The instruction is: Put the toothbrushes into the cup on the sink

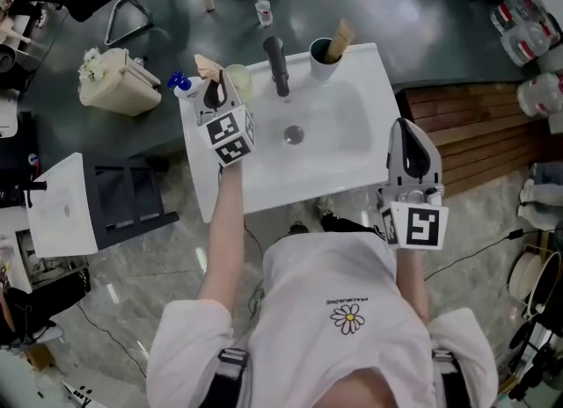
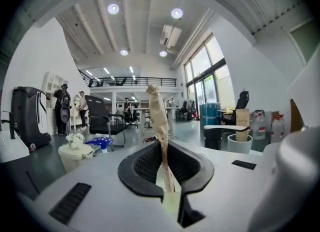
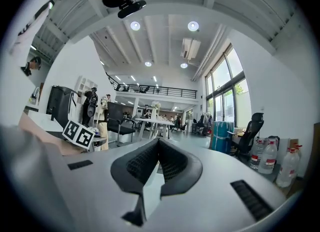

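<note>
A white cup [image 1: 324, 61] stands at the back rim of the white sink [image 1: 352, 164], right of the black tap [image 1: 277, 65], with one paper-wrapped toothbrush [image 1: 339, 38] upright in it. My left gripper [image 1: 214, 91] hovers over the sink's back left corner, shut on another paper-wrapped toothbrush [image 1: 208, 67]. In the left gripper view this toothbrush [image 2: 159, 121] stands up between the closed jaws of the left gripper [image 2: 163, 146], and the cup [image 2: 240, 142] shows far right. My right gripper [image 1: 410, 138] hangs over the sink's right edge, shut and empty; its jaws meet in the right gripper [image 3: 159, 142] view.
A blue-capped bottle [image 1: 180, 84] and a pale translucent cup [image 1: 238, 81] sit by the left gripper. On the floor are a beige bin [image 1: 114, 83], a white cabinet [image 1: 66, 208], a small bottle [image 1: 263, 10] and wooden decking [image 1: 475, 134] to the right.
</note>
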